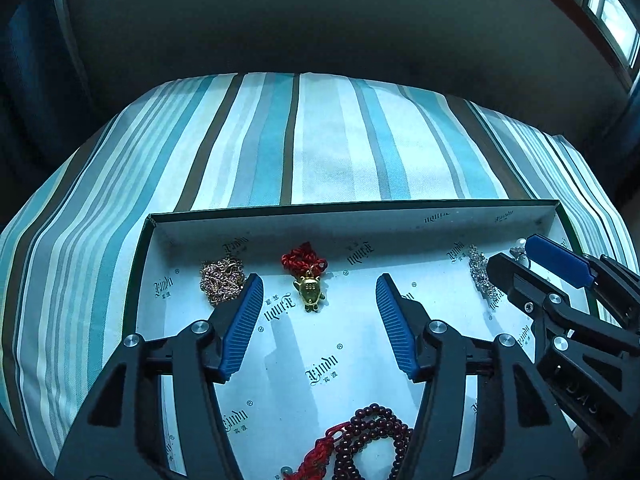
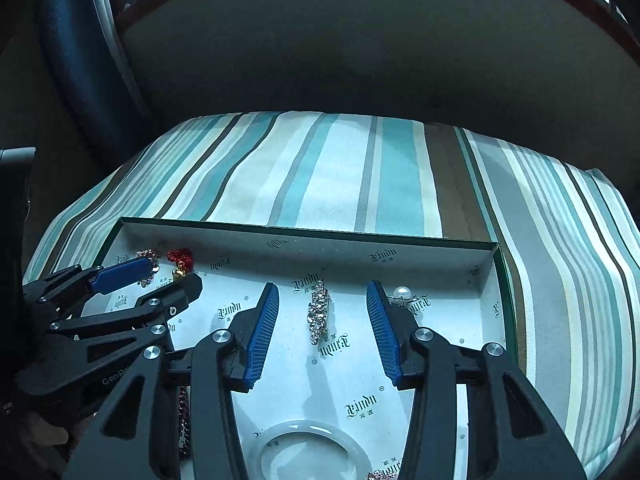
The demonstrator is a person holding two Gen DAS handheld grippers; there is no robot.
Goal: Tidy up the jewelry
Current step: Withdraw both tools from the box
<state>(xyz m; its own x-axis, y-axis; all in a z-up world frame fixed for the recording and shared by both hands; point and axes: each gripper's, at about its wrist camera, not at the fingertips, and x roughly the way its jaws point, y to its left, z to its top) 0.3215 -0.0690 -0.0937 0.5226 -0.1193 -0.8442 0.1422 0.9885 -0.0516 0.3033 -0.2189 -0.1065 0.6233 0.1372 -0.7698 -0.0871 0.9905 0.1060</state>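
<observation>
Both sets of tongs parted and holding nothing, left gripper [image 1: 320, 292] framing the gold charm [image 1: 309, 291] at frame centre, right gripper [image 2: 322, 308] straddling the crystal piece [image 2: 319, 310] mid-frame, each lying loose on the tray [image 2: 486, 270], apparently spaced apart for tidy sorting.

Chain [image 1: 222, 282] left of pendant [image 1: 309, 290], both in box [image 1: 352, 210]

Before you a striped cloth [image 1: 320, 140] of teal, white, grey and brown bands covers the raised surface, with a dim grey wall [image 2: 340, 60] behind it, a reddish-brown sill under a daylit window [image 1: 608, 8] at upper right, and a dark blue curtain [image 2: 76, 52] hanging at left.
</observation>
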